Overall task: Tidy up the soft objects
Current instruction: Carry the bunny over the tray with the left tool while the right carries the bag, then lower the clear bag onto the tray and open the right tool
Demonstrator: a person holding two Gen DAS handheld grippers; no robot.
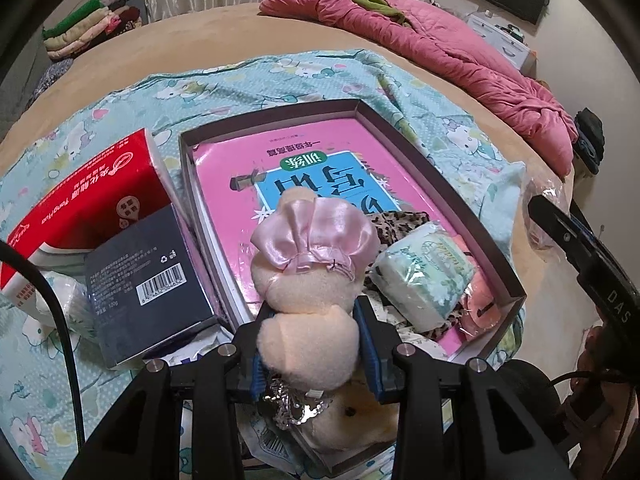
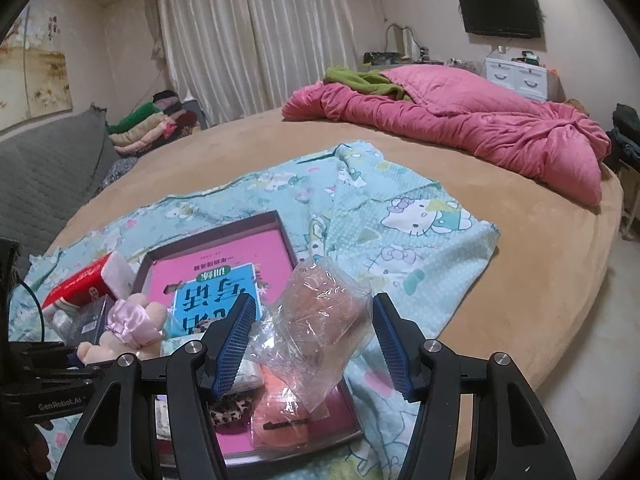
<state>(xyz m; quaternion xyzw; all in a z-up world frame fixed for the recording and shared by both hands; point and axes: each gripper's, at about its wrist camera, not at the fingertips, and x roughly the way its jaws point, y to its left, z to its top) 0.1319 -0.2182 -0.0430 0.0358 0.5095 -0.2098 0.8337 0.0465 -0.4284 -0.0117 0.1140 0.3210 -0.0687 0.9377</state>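
Cream plush makes up the toy animal point(image 1: 308, 308), which wears a pink satin skirt and sits clenched between the blue pads of the left tongs point(image 1: 310, 344) above the near end of a shallow open box point(image 1: 516, 280). That box lies on a pale blue cartoon-print sheet point(image 1: 240, 76) spread over a round tan bed point(image 2: 520, 260). Inside it a pink and blue book point(image 1: 320, 160) covers the bottom, with a leopard-print cloth point(image 1: 400, 224), a pale green wrapped pack point(image 1: 424, 276) and a peach item in clear wrap point(image 1: 480, 312) at its right side. Right tongs point(image 2: 316, 344) grasp a crinkled clear plastic bag point(image 2: 320, 320) with something pinkish inside, held above the box's right edge. Left of the box stand a red tissue carton point(image 1: 92, 200) and a dark box with a barcode point(image 1: 148, 280).
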